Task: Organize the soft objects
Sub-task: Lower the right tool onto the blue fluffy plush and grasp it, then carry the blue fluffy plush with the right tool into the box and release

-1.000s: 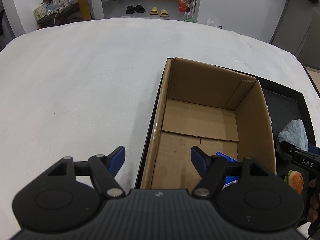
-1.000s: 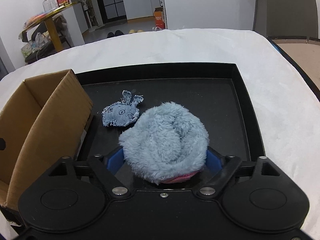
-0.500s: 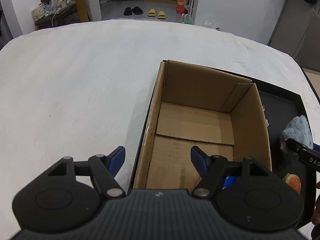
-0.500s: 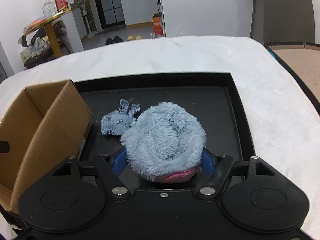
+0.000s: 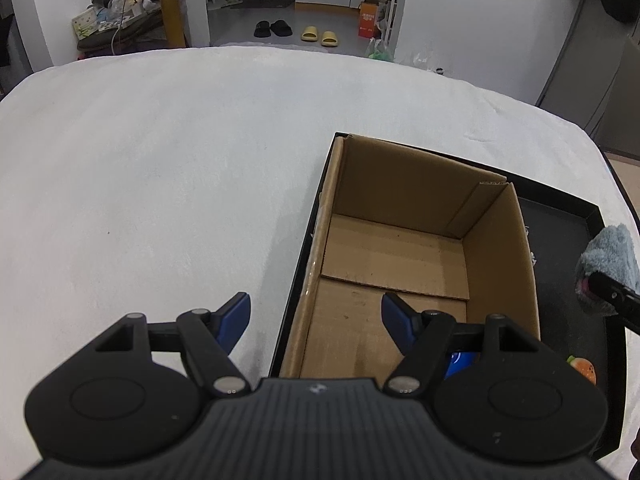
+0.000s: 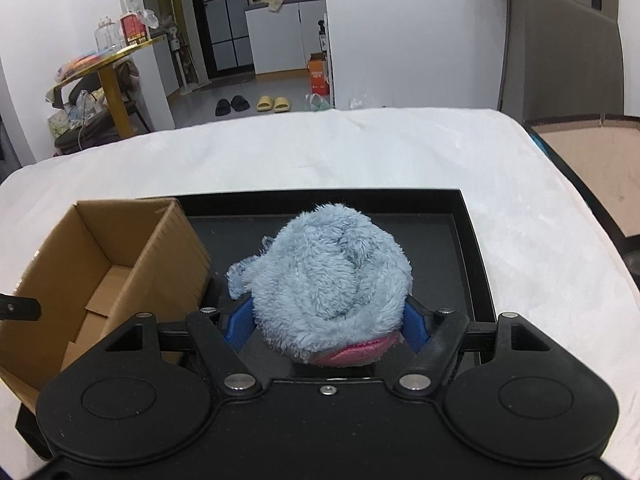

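Note:
My right gripper [image 6: 328, 320] is shut on a fluffy light-blue plush bundle [image 6: 332, 280] with a pink edge and holds it above the black tray [image 6: 468, 240]. The bundle also shows at the right edge of the left wrist view [image 5: 610, 264]. An open cardboard box [image 5: 400, 240] stands in the left part of the tray; it also shows in the right wrist view [image 6: 100, 264]. My left gripper [image 5: 316, 320] is open and empty, over the box's near left wall. A blue item [image 5: 460, 362] lies in the box's near corner, mostly hidden by my finger.
A small burger toy [image 5: 582, 368] lies in the tray right of the box. A denim scrap [image 6: 240, 276] peeks out behind the bundle. The tray sits on a white cloth-covered table [image 5: 160, 180]. A second tray edge [image 6: 580, 184] is at far right.
My right gripper has lifted the blue bundle off the tray floor, higher above the tray. The left gripper has risen and drawn back a little; it stays open.

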